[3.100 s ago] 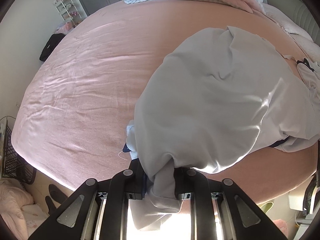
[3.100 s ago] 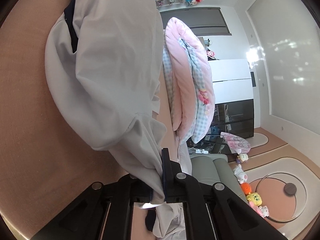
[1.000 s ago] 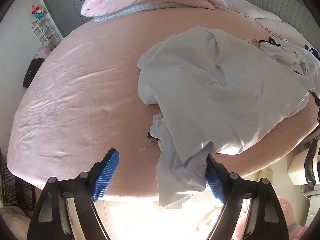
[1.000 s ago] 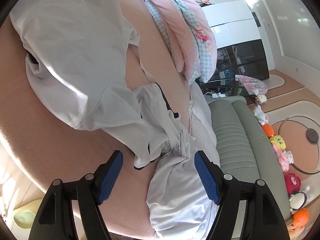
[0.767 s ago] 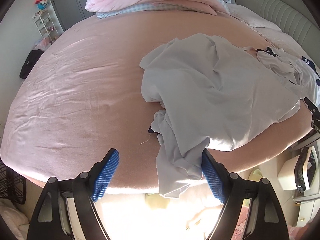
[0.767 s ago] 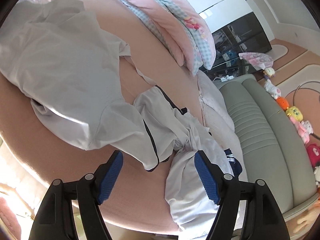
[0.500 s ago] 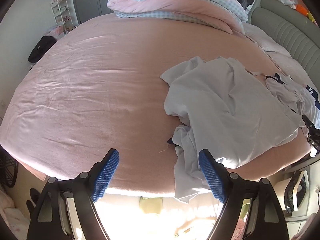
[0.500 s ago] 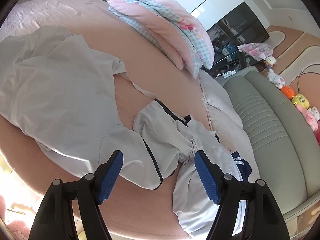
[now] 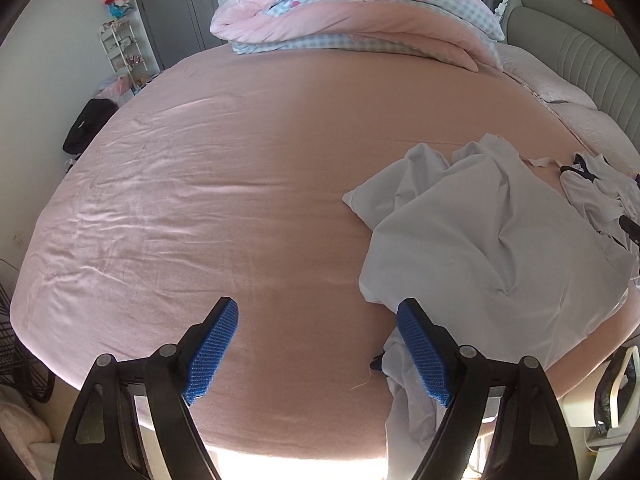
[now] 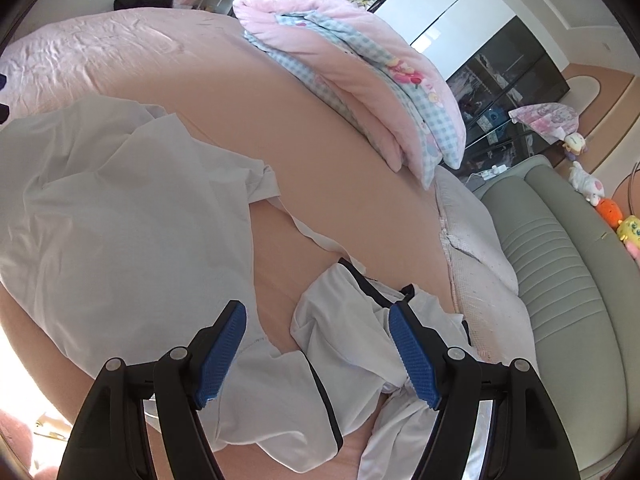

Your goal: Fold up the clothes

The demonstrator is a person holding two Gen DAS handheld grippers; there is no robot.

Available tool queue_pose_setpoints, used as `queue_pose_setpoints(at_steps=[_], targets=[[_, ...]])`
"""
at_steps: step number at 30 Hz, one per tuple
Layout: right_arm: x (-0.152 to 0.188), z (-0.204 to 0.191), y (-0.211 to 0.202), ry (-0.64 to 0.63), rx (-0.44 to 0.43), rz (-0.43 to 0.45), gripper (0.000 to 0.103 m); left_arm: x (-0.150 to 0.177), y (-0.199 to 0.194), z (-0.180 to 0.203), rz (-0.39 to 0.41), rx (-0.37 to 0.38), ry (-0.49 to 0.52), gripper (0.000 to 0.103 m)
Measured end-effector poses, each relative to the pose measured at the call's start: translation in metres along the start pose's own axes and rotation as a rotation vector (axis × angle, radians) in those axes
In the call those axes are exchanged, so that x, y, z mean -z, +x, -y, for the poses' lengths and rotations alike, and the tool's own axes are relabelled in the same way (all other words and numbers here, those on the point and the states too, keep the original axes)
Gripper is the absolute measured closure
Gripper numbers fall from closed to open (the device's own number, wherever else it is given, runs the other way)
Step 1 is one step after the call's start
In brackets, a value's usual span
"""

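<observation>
A crumpled pale grey garment (image 9: pixel 480 232) lies on the pink bed (image 9: pixel 248 168) at its near right side, one end hanging over the edge. It fills the left of the right wrist view (image 10: pixel 120 232). A second white garment with dark trim (image 10: pixel 352 320) lies bunched beside it, also seen at the right edge of the left wrist view (image 9: pixel 600 188). My left gripper (image 9: pixel 318 344) is open and empty above the bed's near edge, the grey garment just by its right finger. My right gripper (image 10: pixel 318 348) is open and empty over the gap between both garments.
A folded pink and blue-check duvet (image 9: pixel 360 16) lies at the far side of the bed. A grey-green padded headboard (image 10: pixel 560 280) runs along the right. A shelf rack (image 9: pixel 120 48) and a dark bag (image 9: pixel 84 128) stand by the left wall.
Both grippers held the grey garment shut, then opened and let it drop on the bed. Both have since pulled back and lifted; the left swung left, so the garment sits further right.
</observation>
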State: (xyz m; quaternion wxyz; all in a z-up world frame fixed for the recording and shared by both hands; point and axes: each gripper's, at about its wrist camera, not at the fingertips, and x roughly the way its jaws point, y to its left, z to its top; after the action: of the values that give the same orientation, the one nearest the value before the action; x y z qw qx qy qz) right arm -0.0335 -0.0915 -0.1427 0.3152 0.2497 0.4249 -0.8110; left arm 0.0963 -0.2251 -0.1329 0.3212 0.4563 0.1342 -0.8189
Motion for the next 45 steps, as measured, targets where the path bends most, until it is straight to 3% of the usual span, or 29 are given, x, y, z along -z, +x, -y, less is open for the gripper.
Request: queue_pose_setpoints(at_steps=[9,18,23,26,30,37,40,45], targets=[[-0.032,0.030,0.051,0.110,-0.229,-0.164,0.030,-0.057,0.041,0.001,-0.068,0.086,-0.043,0.021],[-0.073,0.035,0.086,0.084,-0.272,-0.222,0.030,-0.110,0.068,0.008,-0.137,0.186,-0.084,0.021],[-0.098,0.032,0.104,0.113,-0.343,-0.257,0.030,-0.127,0.079,0.032,-0.185,0.184,-0.001,0.021],[-0.108,0.035,0.116,0.178,-0.400,-0.277,0.030,-0.135,0.084,0.050,-0.213,0.192,0.063,0.021],[-0.112,0.038,0.134,0.294,-0.460,-0.302,0.030,-0.149,0.092,0.067,-0.269,0.220,0.068,0.021],[-0.100,0.039,0.180,0.511,-0.586,-0.475,0.030,-0.174,0.114,0.096,-0.326,0.248,0.108,0.021],[-0.095,0.044,0.197,0.600,-0.678,-0.500,0.030,-0.175,0.131,0.088,-0.364,0.262,0.046,0.021],[-0.084,0.049,0.219,0.777,-0.789,-0.525,0.030,-0.162,0.155,0.054,-0.413,0.328,-0.163,0.021]])
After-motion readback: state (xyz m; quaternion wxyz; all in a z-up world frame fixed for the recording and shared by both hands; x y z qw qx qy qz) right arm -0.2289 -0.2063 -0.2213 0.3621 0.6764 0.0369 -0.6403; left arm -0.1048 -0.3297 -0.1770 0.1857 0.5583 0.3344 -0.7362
